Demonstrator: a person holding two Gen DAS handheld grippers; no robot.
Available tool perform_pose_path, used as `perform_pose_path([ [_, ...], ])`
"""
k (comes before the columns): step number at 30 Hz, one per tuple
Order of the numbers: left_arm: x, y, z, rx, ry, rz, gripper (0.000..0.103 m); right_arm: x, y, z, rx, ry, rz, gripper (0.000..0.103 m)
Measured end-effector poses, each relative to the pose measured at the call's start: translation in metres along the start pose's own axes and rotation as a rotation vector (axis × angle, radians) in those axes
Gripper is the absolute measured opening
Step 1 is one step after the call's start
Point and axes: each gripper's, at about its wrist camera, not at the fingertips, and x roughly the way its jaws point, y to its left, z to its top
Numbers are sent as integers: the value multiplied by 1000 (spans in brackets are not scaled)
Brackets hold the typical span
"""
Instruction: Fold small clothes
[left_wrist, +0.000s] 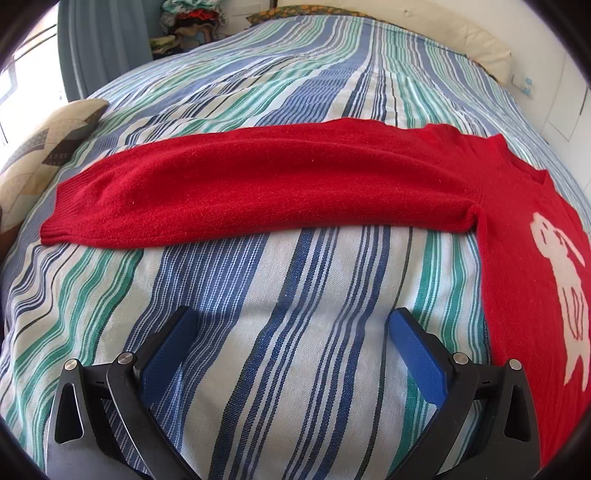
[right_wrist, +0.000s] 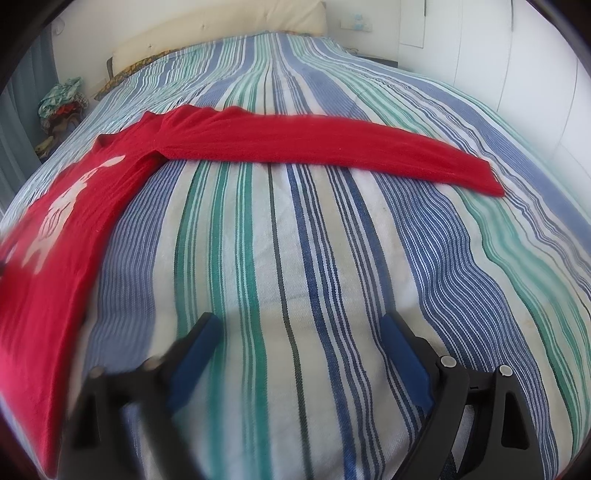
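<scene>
The red sweater (left_wrist: 517, 229) lies flat on the striped bed (left_wrist: 295, 295), with one sleeve (left_wrist: 240, 188) reaching out to the left side and the other sleeve (right_wrist: 332, 144) reaching out to the right. The left gripper (left_wrist: 291, 325) hangs just over the bed with its blue fingers (left_wrist: 170, 350) spread wide and nothing in them. The right gripper (right_wrist: 299, 328) is the same, fingers (right_wrist: 402, 354) wide apart and empty, though its view is a bit blurry. Both are near the sweater but not touching it. What could go wrong? The bed cover is soft, so I think the fingers could pinch the cover along with the sleeve and drag it up. A grab on only the top layer of the sleeve could make it twist or bunch. The sweater is fuzzy knit, bright red, smooth, with a white animal picture (left_wrist: 561, 295) on the front and ribbed cuffs.
</scene>
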Motion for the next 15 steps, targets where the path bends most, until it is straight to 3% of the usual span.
perform_pose_path([
  [15, 0, 0, 0, 0, 0, -1, 103, -1, 0, -1, -4, -1, -1, 89],
])
